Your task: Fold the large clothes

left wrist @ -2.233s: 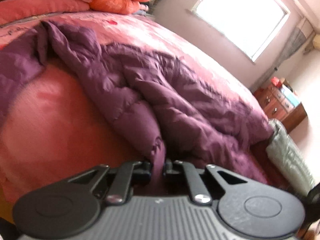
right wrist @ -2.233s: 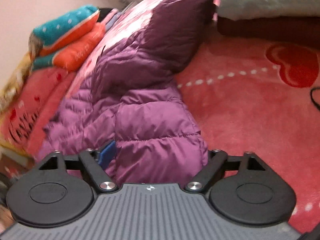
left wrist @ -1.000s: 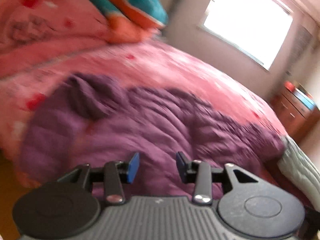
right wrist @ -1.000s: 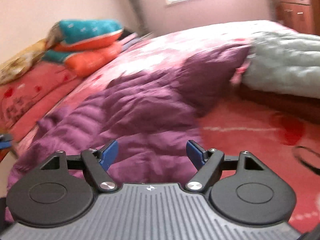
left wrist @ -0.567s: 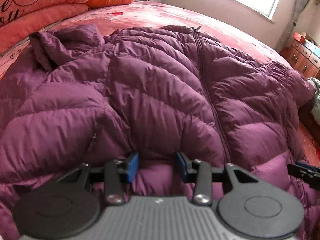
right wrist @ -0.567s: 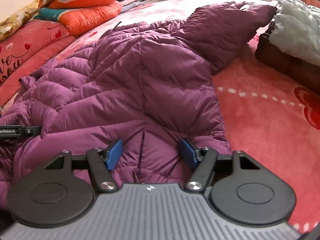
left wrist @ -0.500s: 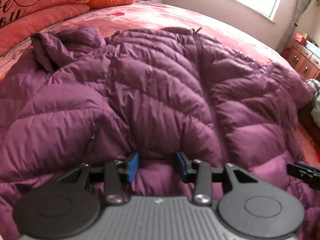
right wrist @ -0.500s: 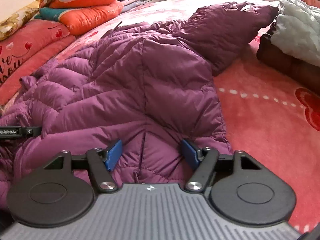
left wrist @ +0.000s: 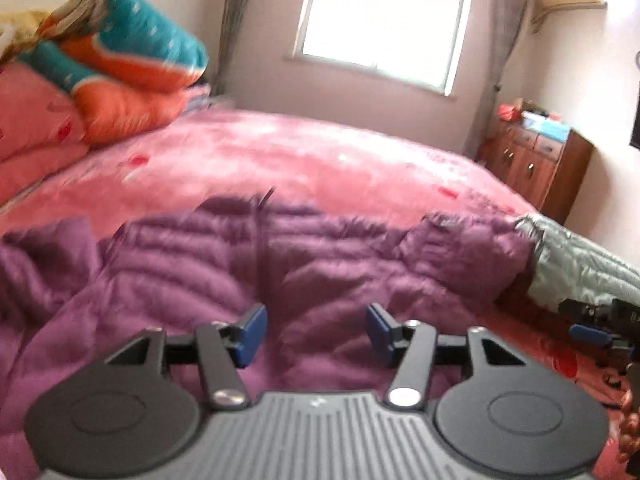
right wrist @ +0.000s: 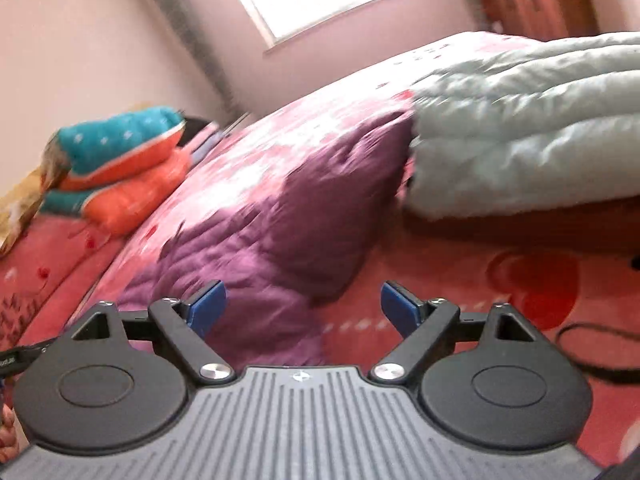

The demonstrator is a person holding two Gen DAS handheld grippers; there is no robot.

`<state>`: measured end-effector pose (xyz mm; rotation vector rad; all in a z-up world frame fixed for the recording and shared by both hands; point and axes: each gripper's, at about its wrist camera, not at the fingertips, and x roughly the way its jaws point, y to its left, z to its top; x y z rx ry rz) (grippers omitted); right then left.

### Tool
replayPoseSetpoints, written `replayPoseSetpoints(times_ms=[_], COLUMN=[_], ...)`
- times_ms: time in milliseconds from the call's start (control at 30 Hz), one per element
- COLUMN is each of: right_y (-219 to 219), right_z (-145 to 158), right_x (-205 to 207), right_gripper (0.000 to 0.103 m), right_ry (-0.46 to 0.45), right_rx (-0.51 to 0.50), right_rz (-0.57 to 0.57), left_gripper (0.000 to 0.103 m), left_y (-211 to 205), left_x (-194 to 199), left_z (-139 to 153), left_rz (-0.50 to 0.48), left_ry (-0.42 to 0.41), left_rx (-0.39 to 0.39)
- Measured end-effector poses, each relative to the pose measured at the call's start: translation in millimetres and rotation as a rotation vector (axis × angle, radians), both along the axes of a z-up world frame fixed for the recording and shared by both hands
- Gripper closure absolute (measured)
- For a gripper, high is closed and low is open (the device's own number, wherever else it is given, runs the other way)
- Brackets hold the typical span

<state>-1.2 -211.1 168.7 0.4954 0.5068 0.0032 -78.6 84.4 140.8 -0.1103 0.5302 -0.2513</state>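
- Far left on the bed (left wrist: 280,152), stacked quilts (left wrist: 120,72) sit by the wall
- Across the middle, the purple jacket (left wrist: 320,268) lies spread flat
- Left gripper (left wrist: 316,334) is over its hem, jaws opening, empty
- Right gripper (right wrist: 302,306) opening wide, empty, over the jacket's edge
- Grey coat (right wrist: 520,128) touches the jacket's right sleeve

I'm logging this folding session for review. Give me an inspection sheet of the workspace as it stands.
Surface: pink bedspread, red hearts.
Job's things: purple down jacket spread flat, blurred.
Clutter: grey quilted bundle at the jacket's end; stacked bedding.
Grippers: left gripper and right gripper above the jacket, jaws opening, nothing between them.
Cables: dark cord on the spread.
Surroundings: window, wooden cabinet.
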Motion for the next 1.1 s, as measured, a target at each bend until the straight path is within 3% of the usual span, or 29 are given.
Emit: replayPoseSetpoints(times_ms=[133, 333, 567, 733, 800, 900, 1000, 1100], right_y=[-14.8, -7.3, 5.2, 26.7, 47.7, 94.9, 149.5, 188.0], right_z=[4.4, 2.5, -15.5, 2.3, 14.2, 26.8, 21.3, -1.2], right_x=[15.2, 52.0, 107.4, 133.2, 141.3, 161.4, 187.8, 209.1], right_gripper=[0.000, 0.000, 0.000, 0.000, 0.000, 0.000, 0.000, 0.000], right_ry=[-0.031, -0.039, 0.005, -0.041, -0.103, -0.163, -0.168, -0.101], right_rx=[0.075, 0.037, -0.009, -0.083, -0.130, -0.188, -0.230, -0.205], right_rz=[-0.039, -0.114, -0.160, -0.224, -0.189, -0.025, 0.161, 0.277], left_gripper=[0.046, 0.040, 0.036, 0.034, 0.034, 0.032, 0.032, 0.032], left_y=[-5.8, 0.5, 32.9, 58.9, 67.1, 80.8, 89.5, 94.8], left_x=[17.7, 38.6, 59.8, 71.4, 75.5, 81.3, 84.6, 86.7], left_z=[-12.9, -30.9, -45.1, -54.0, -56.0, -58.5, -61.4, -63.2], left_rz=[-0.018, -0.005, 0.051, 0.105, 0.135, 0.168, 0.195, 0.209], left_ry=[-0.010, -0.029, 0.001, 0.025, 0.035, 0.054, 0.068, 0.072], left_rx=[-0.003, 0.065, -0.003, -0.089, -0.122, -0.189, -0.221, -0.230])
